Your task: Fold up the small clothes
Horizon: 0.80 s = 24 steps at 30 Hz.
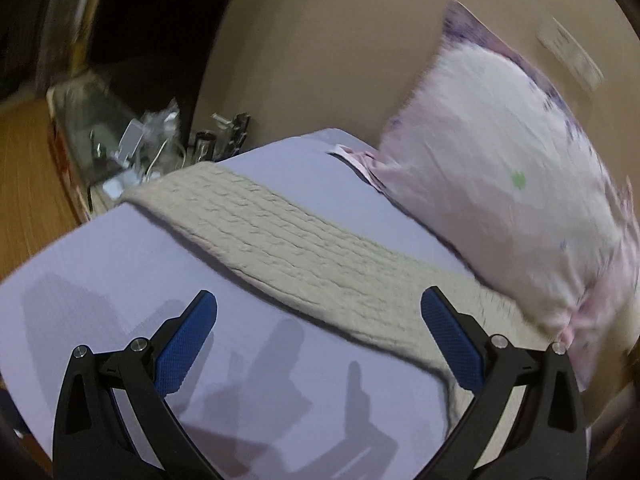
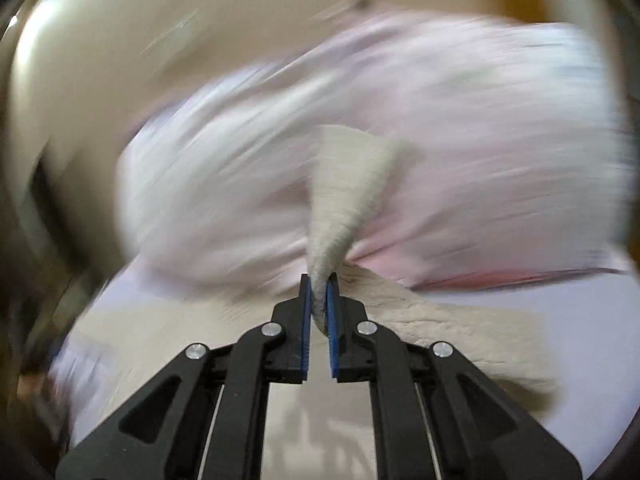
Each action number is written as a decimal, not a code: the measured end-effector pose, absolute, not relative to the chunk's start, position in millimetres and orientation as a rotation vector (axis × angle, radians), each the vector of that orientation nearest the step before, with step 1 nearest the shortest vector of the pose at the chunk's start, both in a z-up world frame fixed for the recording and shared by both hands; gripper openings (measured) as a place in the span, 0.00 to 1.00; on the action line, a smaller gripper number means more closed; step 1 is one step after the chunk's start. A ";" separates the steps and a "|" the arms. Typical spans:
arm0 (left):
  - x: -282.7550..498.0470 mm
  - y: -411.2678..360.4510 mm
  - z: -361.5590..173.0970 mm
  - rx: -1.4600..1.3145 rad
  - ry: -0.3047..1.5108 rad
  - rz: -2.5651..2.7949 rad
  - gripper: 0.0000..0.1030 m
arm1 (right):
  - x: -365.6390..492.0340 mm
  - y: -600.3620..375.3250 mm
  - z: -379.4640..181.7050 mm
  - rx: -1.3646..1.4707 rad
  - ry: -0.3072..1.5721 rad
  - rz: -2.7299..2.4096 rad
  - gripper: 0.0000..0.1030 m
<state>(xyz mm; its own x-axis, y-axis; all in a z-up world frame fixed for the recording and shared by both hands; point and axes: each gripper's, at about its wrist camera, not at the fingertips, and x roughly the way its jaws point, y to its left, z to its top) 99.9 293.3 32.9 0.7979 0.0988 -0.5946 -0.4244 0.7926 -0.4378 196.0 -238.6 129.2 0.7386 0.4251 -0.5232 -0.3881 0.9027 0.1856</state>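
Note:
A beige cable-knit garment (image 1: 288, 240) lies as a long band across the lavender bed sheet (image 1: 120, 264). My left gripper (image 1: 318, 304) is open and empty, held just above the sheet on the near side of the knit. My right gripper (image 2: 319, 286) is shut on an edge of the same beige knit (image 2: 344, 188), which stands up in a cone from the pads; the remainder of it (image 2: 460, 332) trails on the bed to the right.
A white and pink pillow (image 1: 504, 176) leans against the beige wall beyond the knit; it also shows, blurred, in the right wrist view (image 2: 400, 128). A cluttered bedside surface with small items (image 1: 152, 148) stands beyond the bed's far left edge.

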 end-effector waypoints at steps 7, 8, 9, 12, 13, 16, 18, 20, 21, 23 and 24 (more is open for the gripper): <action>109.4 325.9 19.0 -0.744 0.581 0.331 0.96 | 188.1 -146.0 75.0 -0.068 0.799 0.635 0.72; 113.0 334.7 14.3 -0.779 0.588 0.342 0.92 | 184.0 -154.6 80.5 -0.052 0.777 0.612 0.75; 115.6 342.2 10.4 -0.809 0.592 0.350 0.91 | 179.0 -174.7 85.7 -0.014 0.754 0.580 0.75; 115.1 365.1 3.9 -0.909 0.547 0.374 0.86 | 173.6 -217.2 92.0 0.081 0.743 0.525 0.76; 114.5 371.0 2.6 -0.936 0.537 0.374 0.85 | 167.6 -227.4 89.9 0.104 0.741 0.509 0.76; 113.7 388.2 -0.4 -0.991 0.514 0.397 0.79 | 174.8 -255.8 84.5 0.158 0.741 0.469 0.77; 120.5 392.5 0.4 -0.974 0.532 0.412 0.72 | 176.3 -263.8 80.0 0.192 0.739 0.466 0.77; 129.6 394.9 0.0 -0.939 0.580 0.453 0.22 | 175.3 -270.8 80.8 0.214 0.732 0.462 0.78; 135.9 397.9 -0.9 -0.924 0.622 0.482 0.09 | 175.1 -274.8 80.9 0.225 0.727 0.463 0.78; 141.8 393.7 11.1 -0.882 0.618 0.495 0.08 | 172.7 -280.2 82.4 0.230 0.714 0.466 0.78; 147.2 377.0 30.8 -0.799 0.591 0.478 0.08 | 171.3 -283.8 83.8 0.228 0.707 0.464 0.79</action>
